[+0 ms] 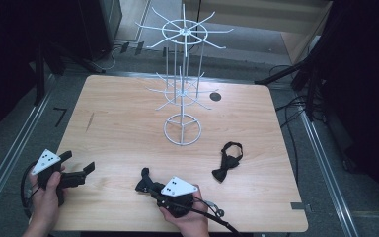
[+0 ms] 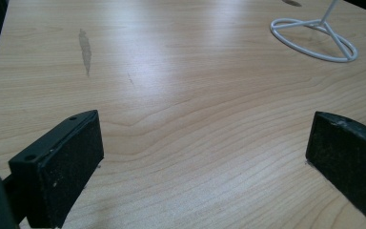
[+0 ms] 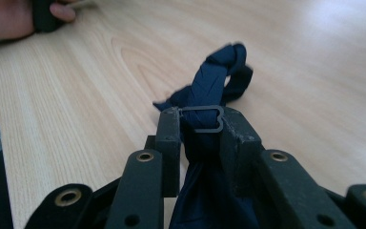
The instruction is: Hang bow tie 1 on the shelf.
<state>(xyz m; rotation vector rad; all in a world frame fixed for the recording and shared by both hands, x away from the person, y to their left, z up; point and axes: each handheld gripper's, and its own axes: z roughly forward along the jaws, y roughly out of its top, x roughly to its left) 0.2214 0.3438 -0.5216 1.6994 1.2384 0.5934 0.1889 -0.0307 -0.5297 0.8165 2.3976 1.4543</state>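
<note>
Right tool (image 1: 147, 183) is clenched on a dark bow tie (image 3: 205, 119) — jaws pinch the fabric right at its metal strap clip (image 3: 202, 118), knot end poking out past the tips, rest of the cloth bunched back between the jaws. It sits at the near edge of the counter (image 1: 118, 128), roughly 6 o'clock. Left tool (image 1: 76, 173) is released, jaws spread wide over bare wood at about 8 o'clock, nothing between them.

Key relation: white wire rack (image 1: 182, 84) stands at 12 o'clock from the right tool, well apart — probably the hanging target. The tie's long axis runs along the tool's own axis, pointing toward 10–11 o'clock, so it likely needs swinging toward the rack. Right hand is nearer. Second bow tie (image 1: 228, 161) lies at 2 o'clock from it, untouched.
</note>
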